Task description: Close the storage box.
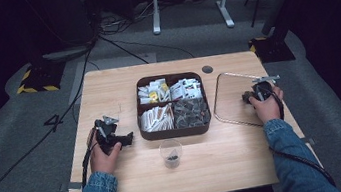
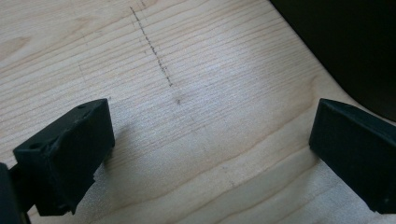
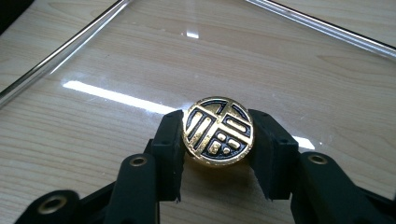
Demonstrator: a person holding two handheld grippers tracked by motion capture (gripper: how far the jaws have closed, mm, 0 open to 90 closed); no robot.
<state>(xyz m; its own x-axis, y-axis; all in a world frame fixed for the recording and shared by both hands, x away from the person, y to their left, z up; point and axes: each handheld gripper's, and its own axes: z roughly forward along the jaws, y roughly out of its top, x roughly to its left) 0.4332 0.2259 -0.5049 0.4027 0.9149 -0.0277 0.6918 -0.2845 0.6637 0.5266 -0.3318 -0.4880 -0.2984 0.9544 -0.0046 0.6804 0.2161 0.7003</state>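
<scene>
Your right gripper (image 3: pixel 218 140) pinches a round gold-and-black medallion (image 3: pixel 218 131), both pads on its edges: raised gold bars and dots on black, glossy. It sits over the clear tray (image 3: pixel 93 44). Your left gripper (image 2: pixel 210 154) stands wide over bare table (image 2: pixel 196 70).

table (image 1: pixel 121 82): pale wood, matt, fine grain | tray (image 3: pixel 60 51), upper half of frame: clear, glossy, mirror-like glare | round token (image 3: pixel 218 131), centre: shiny gold metal, black recesses | right gripper (image 3: pixel 218 140) jaws: matt black plastic | cup (image 1: pixel 171 152): clear plastic
</scene>
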